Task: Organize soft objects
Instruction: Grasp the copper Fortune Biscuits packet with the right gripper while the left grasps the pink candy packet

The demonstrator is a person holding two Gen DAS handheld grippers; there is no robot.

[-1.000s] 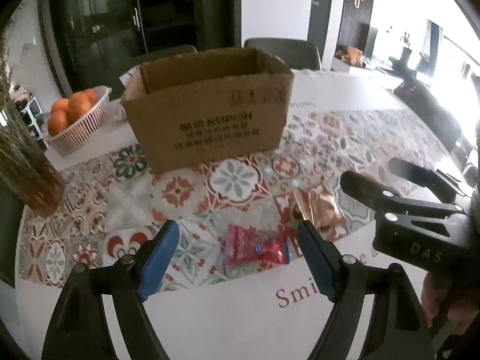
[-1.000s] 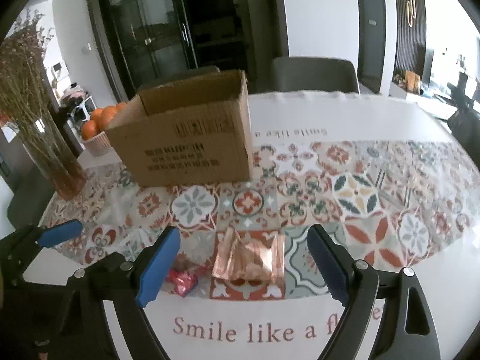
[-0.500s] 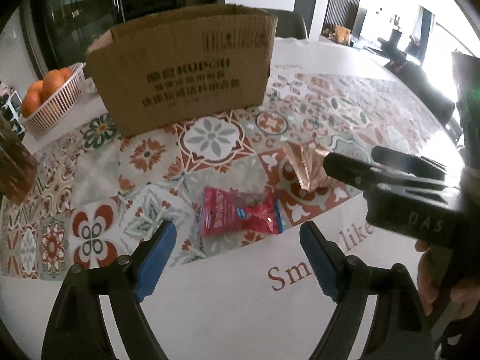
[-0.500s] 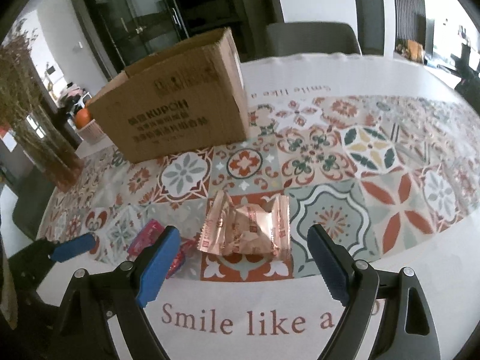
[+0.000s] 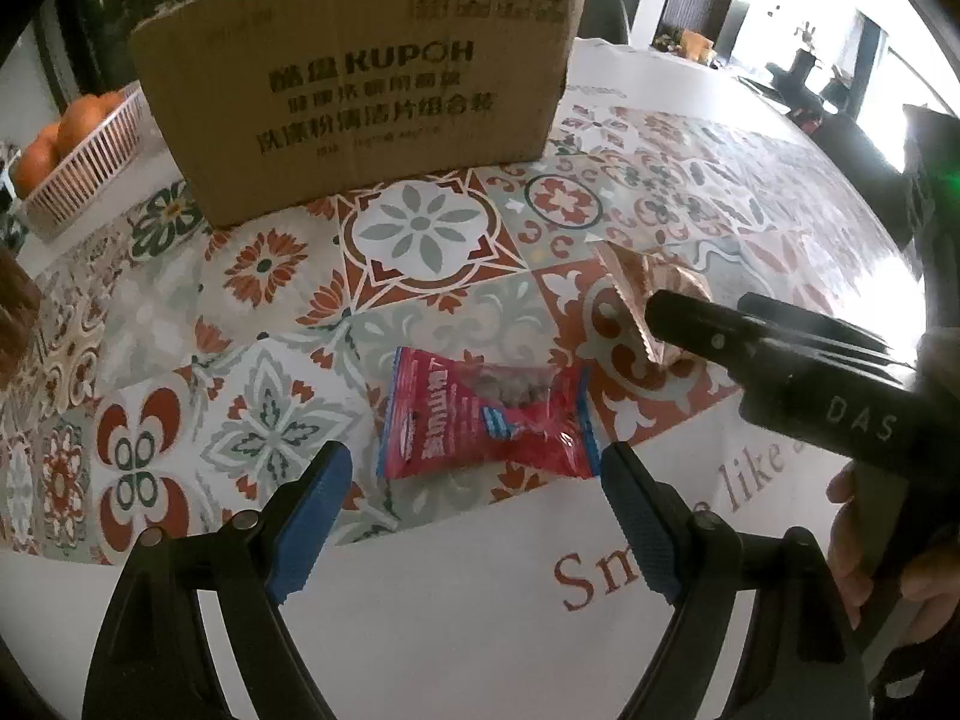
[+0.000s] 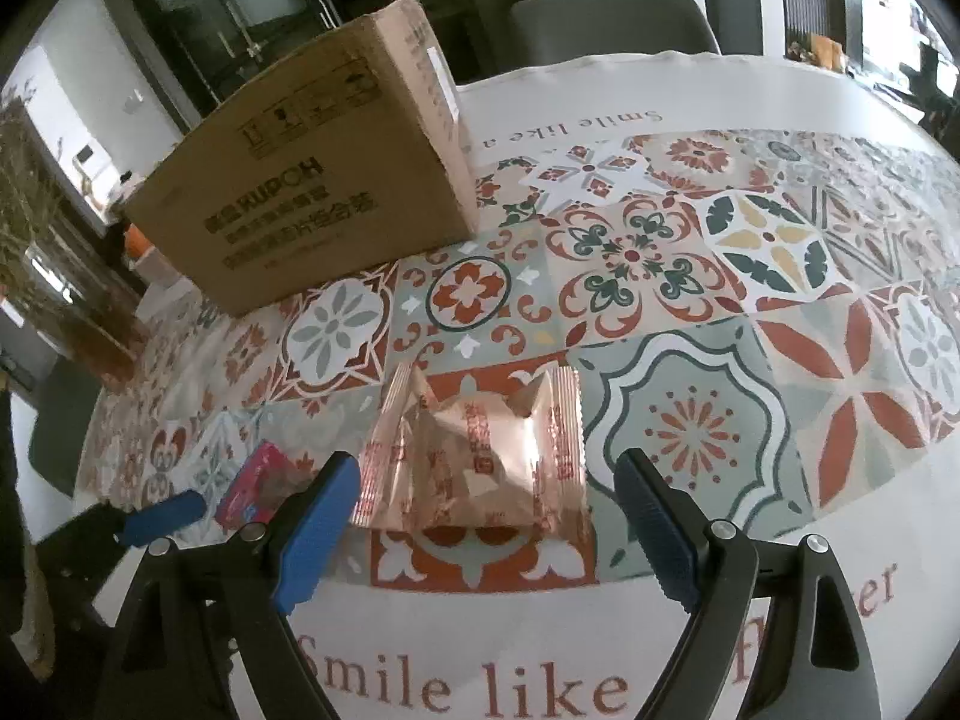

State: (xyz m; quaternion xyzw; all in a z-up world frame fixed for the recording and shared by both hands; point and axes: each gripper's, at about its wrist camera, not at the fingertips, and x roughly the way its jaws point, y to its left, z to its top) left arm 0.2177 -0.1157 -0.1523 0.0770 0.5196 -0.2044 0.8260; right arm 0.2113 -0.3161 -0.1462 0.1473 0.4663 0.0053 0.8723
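A red snack packet (image 5: 486, 420) lies flat on the patterned tablecloth, just ahead of my open left gripper (image 5: 474, 516), between its blue fingertips. A rose-gold foil packet (image 6: 480, 456) lies just ahead of my open right gripper (image 6: 486, 516), between its fingertips. The foil packet also shows in the left wrist view (image 5: 648, 300), partly hidden by the right gripper's black body (image 5: 810, 372). The red packet shows in the right wrist view (image 6: 258, 480). An open cardboard box (image 5: 360, 90) stands behind both packets, also seen in the right wrist view (image 6: 312, 192).
A pink basket of oranges (image 5: 72, 150) stands left of the box. A glass vase with dried stems (image 6: 66, 300) stands at the left. Grey chairs (image 6: 612, 24) sit beyond the table's far edge. The white table border runs under both grippers.
Both grippers have come down and forward toward their packets, which now lie between the open fingertips. The box looms larger. Neither packet has moved.
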